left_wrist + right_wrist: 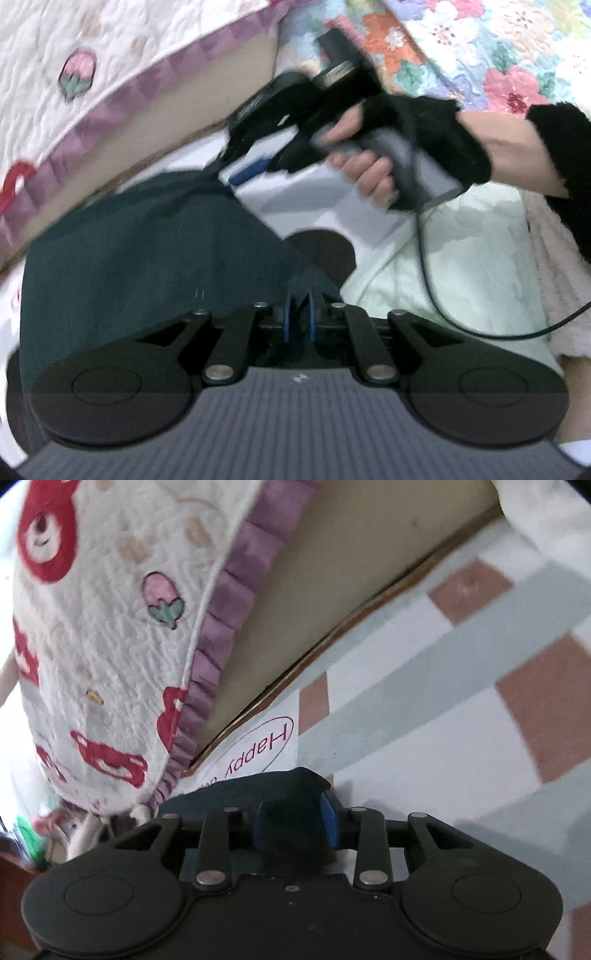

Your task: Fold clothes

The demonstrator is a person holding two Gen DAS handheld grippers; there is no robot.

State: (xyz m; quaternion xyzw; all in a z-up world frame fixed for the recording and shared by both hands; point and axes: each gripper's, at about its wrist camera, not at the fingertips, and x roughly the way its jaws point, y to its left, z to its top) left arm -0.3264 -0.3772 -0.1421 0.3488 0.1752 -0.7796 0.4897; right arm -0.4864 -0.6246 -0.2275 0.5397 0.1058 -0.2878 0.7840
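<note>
Left wrist: dark teal garment slanting toward right claw.

Quilted pillow crowding left — checkered sheet open rightward

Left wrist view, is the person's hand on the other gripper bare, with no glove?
No, the hand gripping the right gripper wears a fuzzy black fingerless glove that leaves only the fingers bare.

Black fuzzy fingerless glove, blue-padded black claw
</note>
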